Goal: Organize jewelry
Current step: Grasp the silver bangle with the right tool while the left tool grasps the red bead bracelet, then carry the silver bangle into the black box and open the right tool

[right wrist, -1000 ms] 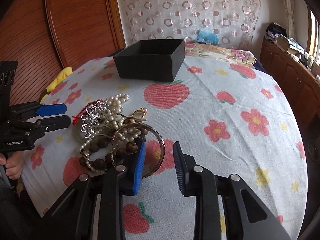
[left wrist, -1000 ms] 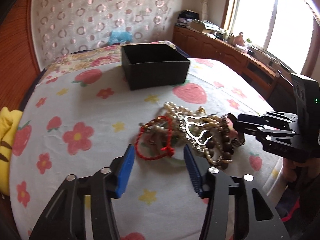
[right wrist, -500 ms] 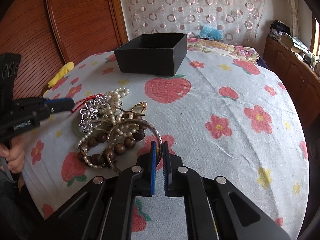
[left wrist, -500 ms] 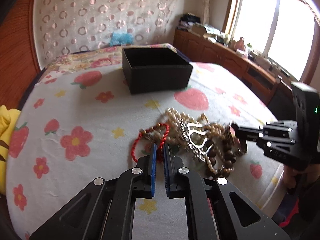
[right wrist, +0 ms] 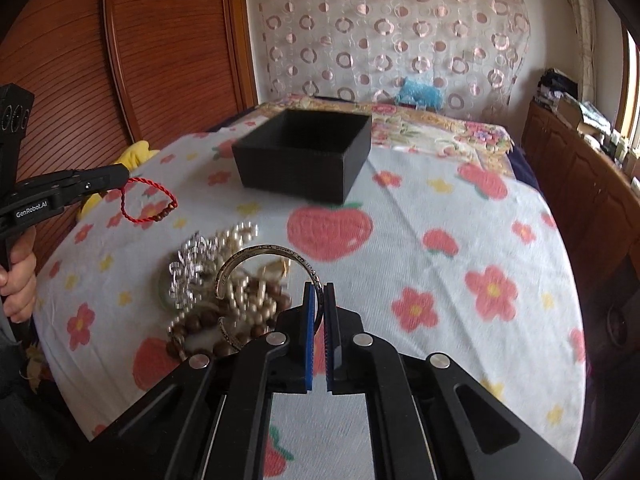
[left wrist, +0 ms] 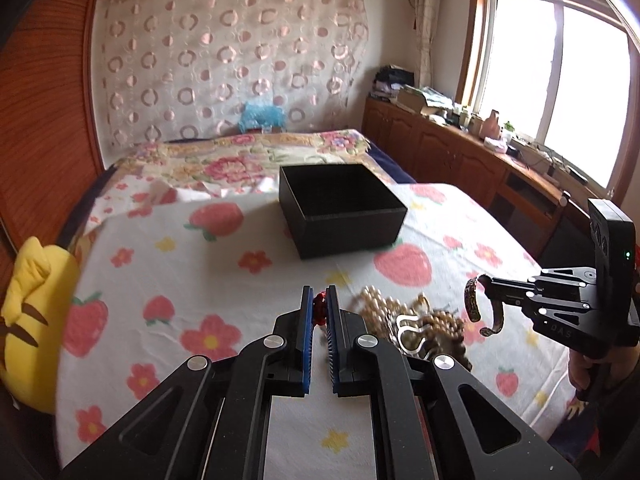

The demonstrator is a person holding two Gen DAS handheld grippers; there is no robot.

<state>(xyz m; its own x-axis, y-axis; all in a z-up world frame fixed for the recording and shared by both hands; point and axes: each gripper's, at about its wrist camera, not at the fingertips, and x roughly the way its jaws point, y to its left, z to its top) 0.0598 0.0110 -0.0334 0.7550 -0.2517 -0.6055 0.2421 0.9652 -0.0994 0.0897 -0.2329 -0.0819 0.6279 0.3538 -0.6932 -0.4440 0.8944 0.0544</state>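
Note:
My left gripper (left wrist: 319, 296) is shut on a red cord bracelet (left wrist: 319, 307); in the right wrist view the red cord bracelet (right wrist: 148, 208) hangs as a loop from the left gripper (right wrist: 122, 179), off the cloth. My right gripper (right wrist: 319, 290) is shut on an engraved metal bangle (right wrist: 260, 254), held above the jewelry pile (right wrist: 224, 296). The left wrist view shows the right gripper (left wrist: 484, 283) with the bangle (left wrist: 473, 305) over the pile (left wrist: 424, 326) of pearls, wooden beads and a silver piece. An open black box (left wrist: 344, 216) (right wrist: 296, 168) stands farther back on the bed.
The bed wears a white sheet (left wrist: 224, 280) printed with flowers and strawberries. A yellow plush (left wrist: 32, 320) lies at its left edge. Wooden cabinets (left wrist: 460, 160) run along the right, a wooden panel (right wrist: 160, 60) along the left. A person's hand (right wrist: 18, 284) grips the left handle.
Both grippers went from open to shut, the left on the red bracelet, the right on the bangle. Both then rose, lifting their pieces off the pile.

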